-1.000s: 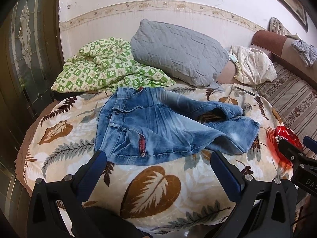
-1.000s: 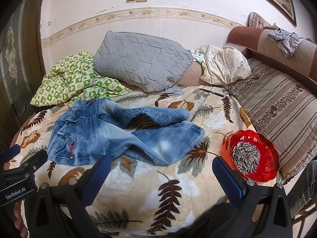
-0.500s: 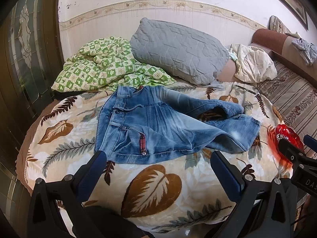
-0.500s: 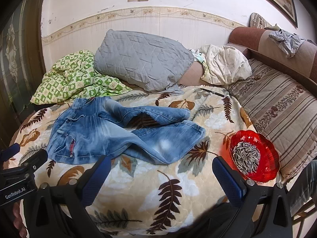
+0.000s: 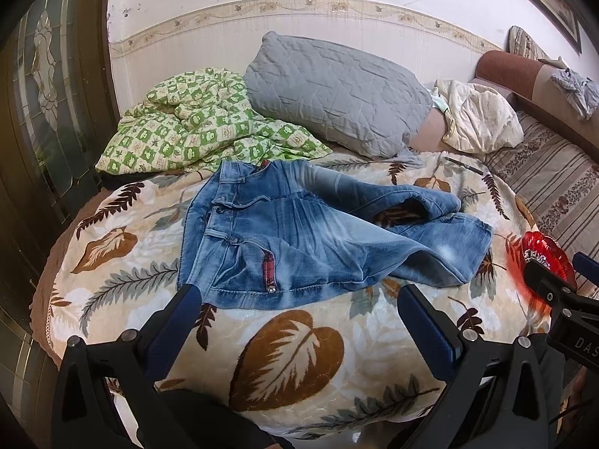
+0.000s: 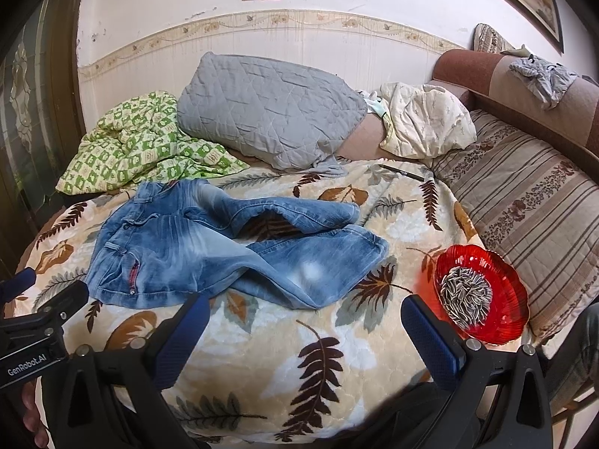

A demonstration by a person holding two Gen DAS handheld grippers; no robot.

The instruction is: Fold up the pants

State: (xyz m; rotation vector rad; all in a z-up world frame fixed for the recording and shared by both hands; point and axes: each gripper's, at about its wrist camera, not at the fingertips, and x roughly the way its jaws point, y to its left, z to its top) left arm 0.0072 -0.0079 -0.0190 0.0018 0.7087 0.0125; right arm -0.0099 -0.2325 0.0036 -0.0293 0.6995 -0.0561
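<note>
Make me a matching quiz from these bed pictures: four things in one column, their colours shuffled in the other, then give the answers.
Things:
1. jeans
2. pillow
3. bowl
4. quilt

Colours:
A. red
B. green check
C. grey
D. blue

Pairs: 1-D, 2-C, 3-A, 4-B
</note>
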